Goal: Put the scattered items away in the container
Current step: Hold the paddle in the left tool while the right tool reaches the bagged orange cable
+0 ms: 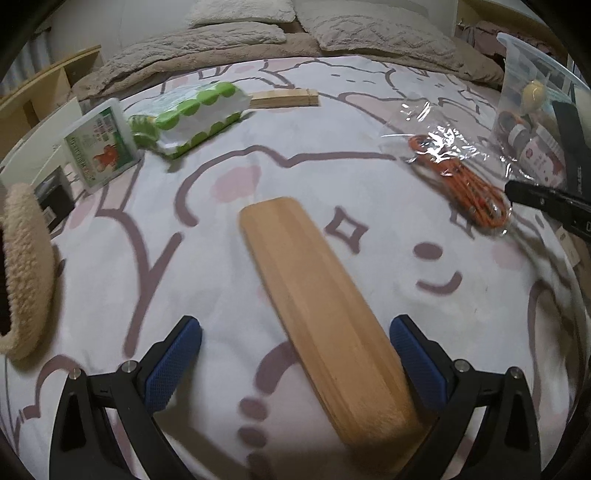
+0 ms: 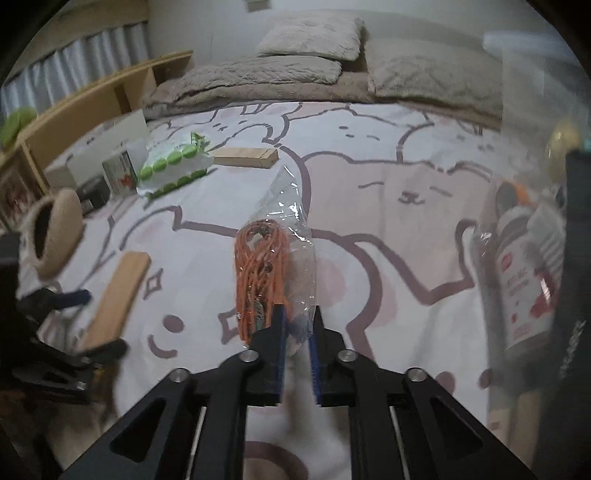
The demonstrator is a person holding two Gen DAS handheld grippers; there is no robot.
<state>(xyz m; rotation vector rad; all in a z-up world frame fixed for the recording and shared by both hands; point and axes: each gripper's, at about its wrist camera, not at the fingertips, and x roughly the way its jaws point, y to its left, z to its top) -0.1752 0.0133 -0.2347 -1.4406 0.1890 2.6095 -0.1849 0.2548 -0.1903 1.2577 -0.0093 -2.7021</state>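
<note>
Right wrist: right claw [image 2: 295,332] pinches crinkly clear bag [image 2: 295,236] of orange cord.

Two wooden blocks [image 1: 325,317] [image 1: 284,99], one bagged orange cord [image 1: 461,181], one green-dotted pack [image 1: 192,118], one clear container [image 1: 532,107], three pillows [image 1: 236,38] [image 1: 240,11] [image 1: 384,37].

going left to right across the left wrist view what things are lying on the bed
Woven beige basket → green-and-white card box → green-dotted tissue pack → wooden board between the open left gripper → bagged orange cord → clear container.
</note>
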